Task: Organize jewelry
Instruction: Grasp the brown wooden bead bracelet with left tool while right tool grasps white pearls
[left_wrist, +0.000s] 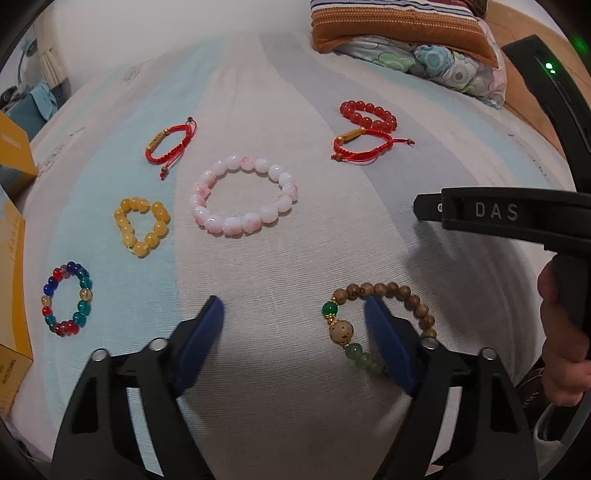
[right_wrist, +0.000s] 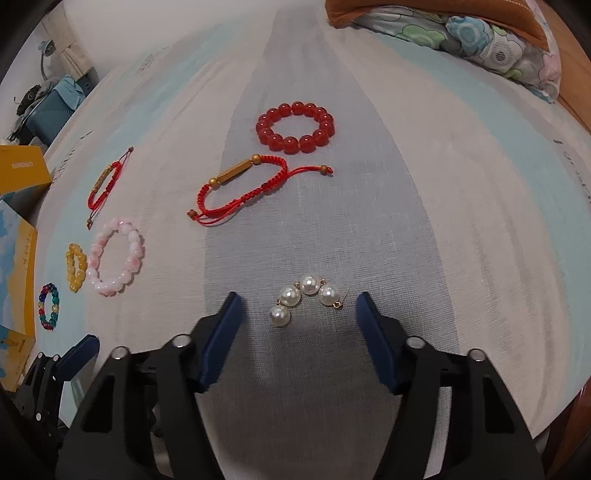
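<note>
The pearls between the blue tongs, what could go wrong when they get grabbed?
1. The pearl piece lies flat on the soft bedsheet; the open right tongs might pinch cloth instead of the pearls.
2. Its thin gold pin could bend or snag.
3. One pad of the left tongs sits inside the wooden bead bracelet, so only one side may catch and it could slip.

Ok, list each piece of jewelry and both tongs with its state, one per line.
Left tongs: open, one finger inside the wooden bracelet.
Wooden bracelet: flat on the bed, not gripped.
Right tongs: open around the pearls.
Pearls: lying curved, untouched.
Pink bracelet: flat, round.
Yellow bracelet: flat, bent out of round.
</note>
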